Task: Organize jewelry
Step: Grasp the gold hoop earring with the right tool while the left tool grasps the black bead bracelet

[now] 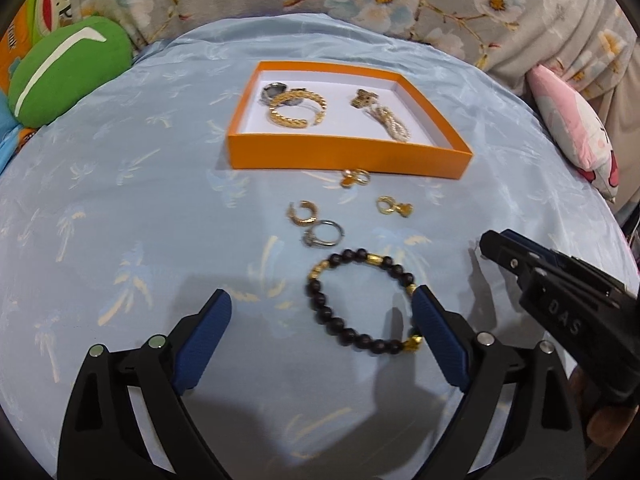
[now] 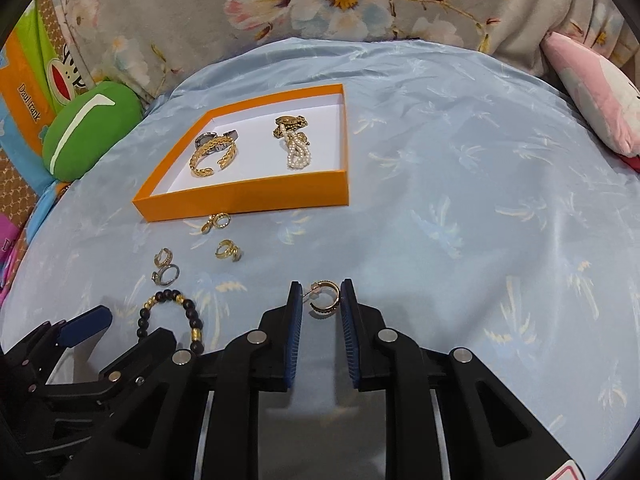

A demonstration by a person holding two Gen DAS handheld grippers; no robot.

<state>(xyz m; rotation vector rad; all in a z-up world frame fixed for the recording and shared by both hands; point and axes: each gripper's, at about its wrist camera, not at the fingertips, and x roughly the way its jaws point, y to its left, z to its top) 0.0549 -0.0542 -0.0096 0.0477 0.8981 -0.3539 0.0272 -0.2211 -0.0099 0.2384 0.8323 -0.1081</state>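
Note:
A dark bead bracelet [image 1: 352, 257] with gold beads lies on the blue cloth between the wide-open fingers of my left gripper [image 1: 320, 302], touching neither pad clearly. My right gripper [image 2: 321, 290] is shut on a small gold hoop earring [image 2: 326, 300] held at its fingertips; in the left wrist view the right gripper [image 1: 496, 242] hovers to the right of the bracelet. An orange box [image 1: 348, 156] holds a gold bangle [image 1: 296, 110], a silver watch [image 1: 276, 90] and a pearl piece [image 1: 394, 120]. Loose on the cloth are gold earrings [image 1: 354, 176], another gold hoop [image 1: 301, 213] and a silver ring [image 1: 326, 234].
A green plush [image 1: 72, 68] sits at the cloth's far left and a pink pillow [image 1: 572, 120] at the far right. Floral fabric [image 2: 320, 8] rises behind the box. The blue cloth [image 2: 480, 200] stretches bare to the right of the box.

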